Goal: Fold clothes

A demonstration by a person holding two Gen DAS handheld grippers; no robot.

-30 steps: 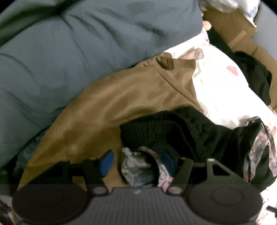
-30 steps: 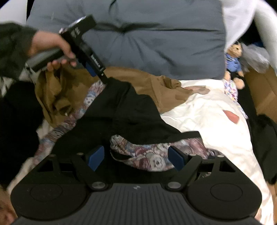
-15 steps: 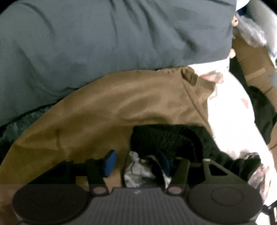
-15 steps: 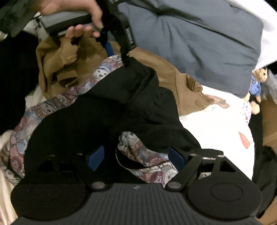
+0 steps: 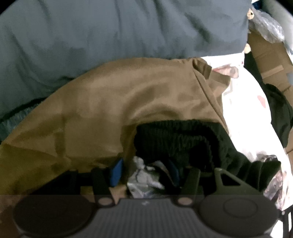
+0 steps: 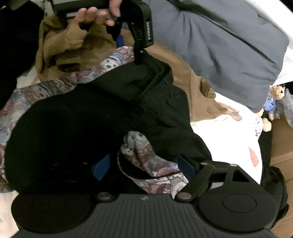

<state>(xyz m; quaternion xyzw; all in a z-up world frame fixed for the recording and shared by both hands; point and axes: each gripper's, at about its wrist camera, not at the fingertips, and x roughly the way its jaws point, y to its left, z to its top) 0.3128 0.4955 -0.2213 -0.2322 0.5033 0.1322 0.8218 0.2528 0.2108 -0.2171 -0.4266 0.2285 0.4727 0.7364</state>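
The left tool [image 5: 144,172] is closed on a bunched edge of the black garment [image 5: 175,142], with a scrap of its bear-printed lining [image 5: 141,175] pinched between the blue pads [image 5: 116,172]; in the right wrist view the same tool [image 6: 136,45] bites the garment's ribbed top edge, gripped by the person's left hand [image 6: 95,15]. The right tool [image 6: 144,164] has its jaws set wide, the blue pads [image 6: 101,167] either side of a fold of the lining [image 6: 146,159] without visibly pressing it; the fold lies loose between them.

The black garment [image 6: 91,117] is the landmark: it spreads in a heap across the bed, its patterned lining showing along the left edge and at the near fold. Behind and beneath it lies a brown garment [image 5: 109,102], which reaches out past the black garment's far side and bunches up at the far left [image 6: 60,42]. Beyond the brown garment sits a large grey-blue pillow [image 5: 109,29]. To the right of the black garment the white bedsheet [image 6: 228,135] is exposed, printed with small pink shapes. Further right of that, at the bed's edge, a small teddy bear [image 6: 271,106] in a blue top stands beside a cardboard box [image 6: 282,142], and another dark garment [image 5: 280,113] lies along that edge.
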